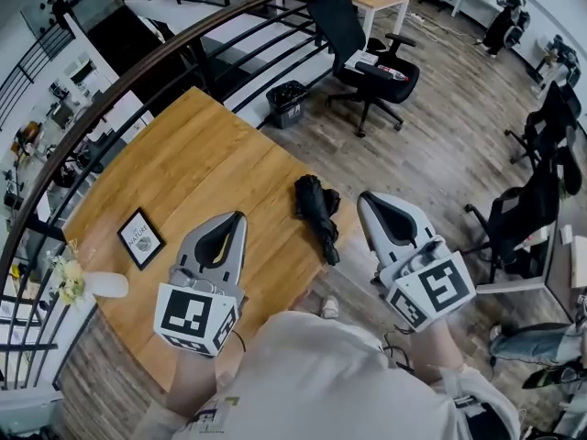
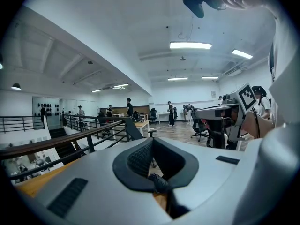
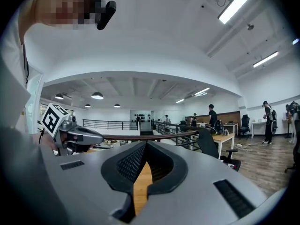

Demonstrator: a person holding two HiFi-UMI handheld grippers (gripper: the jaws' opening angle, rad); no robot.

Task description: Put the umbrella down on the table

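The wooden table (image 1: 183, 168) fills the left and centre of the head view, with a dark curved railing (image 1: 138, 71) running along its upper-left side. A black office chair (image 1: 362, 58) stands on the plank floor at upper centre, and a black bin (image 1: 286, 102) sits just beyond the table's far corner.

The left gripper (image 1: 240, 216) is at lower centre-left, over the table. Its jaws are together at the tips and hold nothing. The right gripper (image 1: 364, 197) is at lower centre-right, over the table's right edge. Its jaws are also fully closed and empty, with only wood showing through the slit in its own view.

The umbrella (image 1: 317, 214), black and folded, lies flat on the table near the right edge, at the centre of the frame. It is between the two grippers and touches neither.

A small framed picture (image 1: 140, 238) lies at the left, and a white vase (image 1: 105, 285) with flowers sits at the lower-left edge.
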